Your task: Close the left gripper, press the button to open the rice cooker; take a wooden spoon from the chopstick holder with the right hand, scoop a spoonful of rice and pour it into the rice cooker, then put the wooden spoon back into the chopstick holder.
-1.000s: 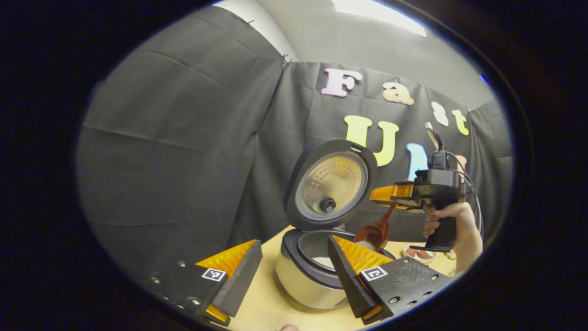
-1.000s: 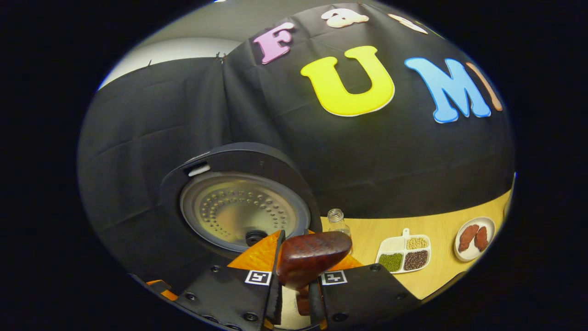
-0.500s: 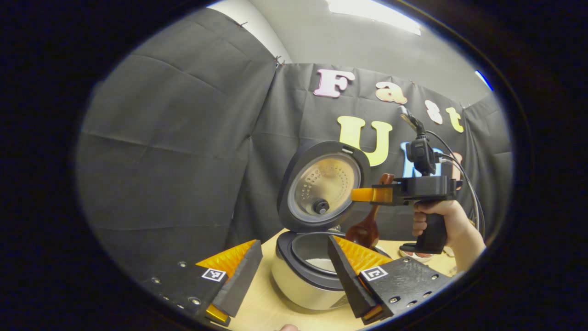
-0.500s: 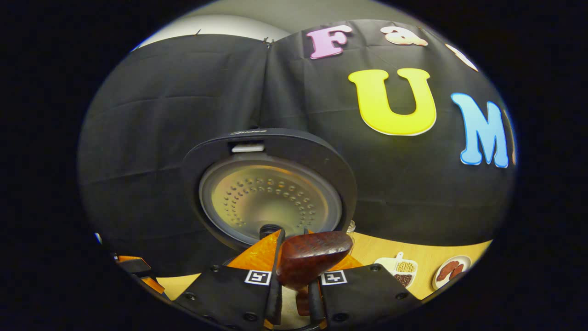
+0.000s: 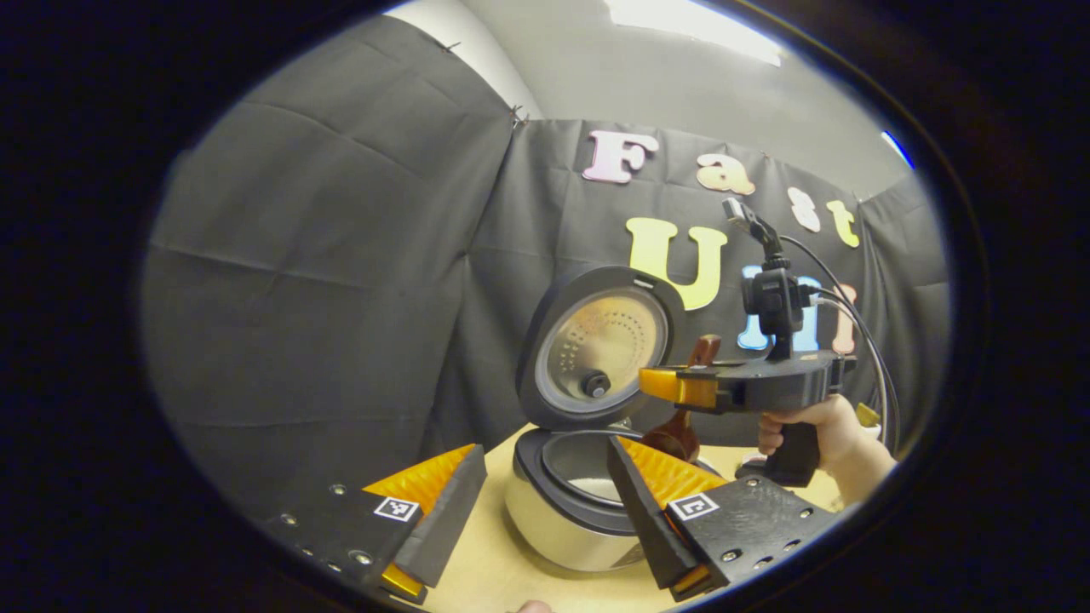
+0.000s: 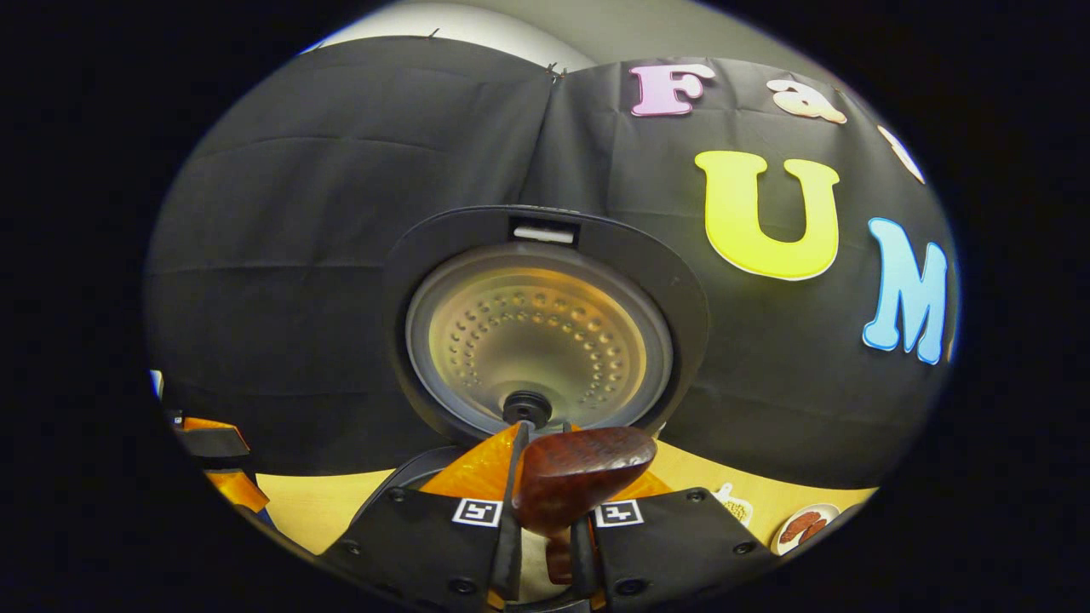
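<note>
The rice cooker (image 5: pixel 566 511) stands open on the wooden table, its lid (image 5: pixel 596 349) upright and white rice (image 5: pixel 606 489) in the pot. My left gripper (image 5: pixel 545 502) is open, low in front of the cooker, with nothing between its fingers. A hand holds my right gripper (image 5: pixel 681 387) level above the pot's right side. It is shut on the wooden spoon (image 5: pixel 679 436), which hangs bowl-down over the pot's rim. In the right gripper view the spoon's dark handle end (image 6: pixel 583 472) sticks up between the fingers of the right gripper (image 6: pixel 545 515), facing the lid (image 6: pixel 545 332).
Behind the cooker, at the right, a small plate (image 6: pixel 805 524) of reddish pieces and the corner of a white divided tray (image 6: pixel 737 507) lie on the table (image 6: pixel 315 511). The left gripper (image 6: pixel 213 451) sits at the left edge of the right gripper view. Black cloth walls close the back.
My right gripper has dropped a little, levelled out and turned toward the lid, which is now centred in its view. The spoon hangs steeper over the pot. My left gripper has barely moved.
</note>
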